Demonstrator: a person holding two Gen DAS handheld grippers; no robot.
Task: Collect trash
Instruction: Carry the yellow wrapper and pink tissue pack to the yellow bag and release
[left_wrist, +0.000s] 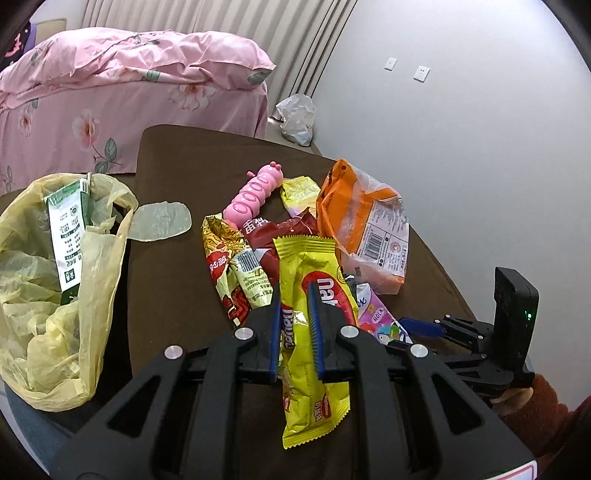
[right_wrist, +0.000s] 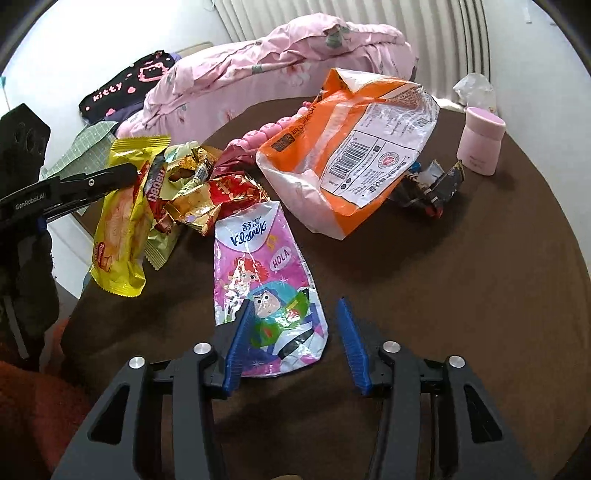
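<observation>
We are working over the brown counter (left_wrist: 177, 177), the largest thing here, with its far rim curving toward twelve o'clock and bare cloth lying open at three o'clock in the right wrist view. At nine o'clock in the left wrist view the yellow trash bag (left_wrist: 62, 280) is slumping open-mouthed at the counter's edge, probably so wrappers can drop straight in; a green carton (left_wrist: 68, 236) is already standing inside. The orange bag (right_wrist: 347, 155) is lying crumpled at one o'clock beyond the pile. Our left gripper (left_wrist: 297, 325) is clenching the yellow wafer wrapper (left_wrist: 310, 332) by its middle, lifting it off the heap, and the path toward the bag looks unobstructed. Our right gripper (right_wrist: 295, 343) is standing released, its jaws straddling the near end of the pink tissue packet (right_wrist: 262, 273), which is lying flat at twelve o'clock, not yet pinched. The pink caterpillar toy (left_wrist: 256, 192) is sitting behind the pile, likely not trash.
</observation>
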